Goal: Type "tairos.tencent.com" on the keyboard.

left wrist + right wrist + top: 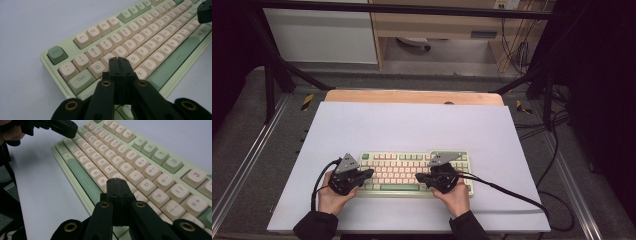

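Both grippers, left [371,173] and right [418,177], hovered clenched and empty over the green-and-cream keyboard [404,165] on the white table [412,125].

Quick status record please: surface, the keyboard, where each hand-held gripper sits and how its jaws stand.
surface: white sheet over a wooden tabletop
object: mechanical keyboard, pale green case, cream keys, green Esc and spacebar, lying flat near the front edge
left hand-held gripper: jaws shut, empty, tip over the left letter keys near W, S and D
right hand-held gripper: jaws shut, empty, tip over the right letter keys near M and K
contact with keys: cannot tell
hands: one on each gripper, at the keyboard's two ends
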Motion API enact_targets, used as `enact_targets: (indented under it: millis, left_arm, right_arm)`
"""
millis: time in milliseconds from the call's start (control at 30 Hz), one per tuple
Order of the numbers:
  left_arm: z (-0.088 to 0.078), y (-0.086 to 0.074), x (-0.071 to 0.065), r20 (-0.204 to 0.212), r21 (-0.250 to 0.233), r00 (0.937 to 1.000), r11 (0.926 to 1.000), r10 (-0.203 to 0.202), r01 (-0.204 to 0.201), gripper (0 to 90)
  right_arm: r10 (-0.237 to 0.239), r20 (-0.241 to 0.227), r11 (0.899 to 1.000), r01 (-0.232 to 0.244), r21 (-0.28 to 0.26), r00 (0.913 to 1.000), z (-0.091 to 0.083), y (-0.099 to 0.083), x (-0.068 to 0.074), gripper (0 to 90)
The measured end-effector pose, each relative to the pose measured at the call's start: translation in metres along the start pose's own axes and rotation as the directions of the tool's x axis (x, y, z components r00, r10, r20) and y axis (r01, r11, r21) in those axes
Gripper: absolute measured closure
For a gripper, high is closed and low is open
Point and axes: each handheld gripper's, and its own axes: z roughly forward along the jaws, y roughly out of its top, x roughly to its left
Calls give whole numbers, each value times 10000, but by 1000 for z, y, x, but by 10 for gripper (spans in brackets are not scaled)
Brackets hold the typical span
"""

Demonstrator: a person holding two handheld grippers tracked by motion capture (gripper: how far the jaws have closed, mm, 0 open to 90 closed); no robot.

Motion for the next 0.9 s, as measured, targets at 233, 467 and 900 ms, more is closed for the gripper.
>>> enact_targets:
  millis: [233, 467, 900]
  left_arm:
    - [-2, -3, 3, 8, -2, 10000, 10000, -80, 80, 898]
    - [-3, -3, 4, 34, -26, 9999, 9999, -139, 139, 898]
    - [-1, -4, 5, 32, 17, 9999, 9999, -162, 162, 898]
  right_arm:
    - [-130, -83, 9998, 131, 168, 9999, 15, 7, 8, 900]
    - [-222, -111, 9992, 226, 340, 9997, 28, 8, 11, 900]
    - [-228, -231, 9989, 237, 404, 9995, 38, 6, 12, 900]
